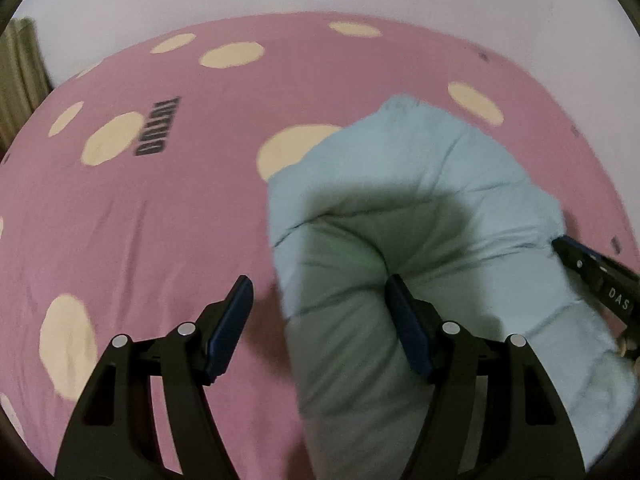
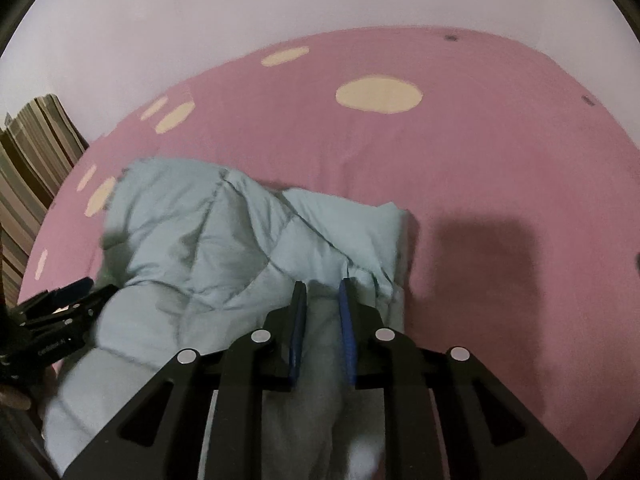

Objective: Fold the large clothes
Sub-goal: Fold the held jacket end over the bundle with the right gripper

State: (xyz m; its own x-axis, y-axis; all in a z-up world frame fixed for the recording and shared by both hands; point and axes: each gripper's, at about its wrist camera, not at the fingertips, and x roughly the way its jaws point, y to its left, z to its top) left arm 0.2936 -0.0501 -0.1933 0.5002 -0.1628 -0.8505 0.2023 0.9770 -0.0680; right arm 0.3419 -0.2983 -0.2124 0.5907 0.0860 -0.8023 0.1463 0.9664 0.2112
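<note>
A light blue quilted garment (image 1: 420,184) lies bunched on a pink bedsheet (image 1: 160,220). My left gripper (image 1: 319,280) is open wide over the garment's left edge. One of its fingers is above the sheet and the other is over the padded cloth. In the right wrist view my right gripper (image 2: 322,288) is shut on a fold of the garment (image 2: 192,232), with cloth filling the narrow gap between its blue pads. The right gripper (image 1: 560,242) also shows at the garment's right edge in the left wrist view. At the left of the right wrist view the left gripper (image 2: 96,286) meets the cloth.
The pink sheet (image 2: 480,160) has cream dots and a black printed word (image 1: 156,128). A pale wall (image 2: 280,8) runs behind the bed. A striped curtain (image 2: 32,152) hangs at the far left. Bare sheet stretches left of the garment and to its right.
</note>
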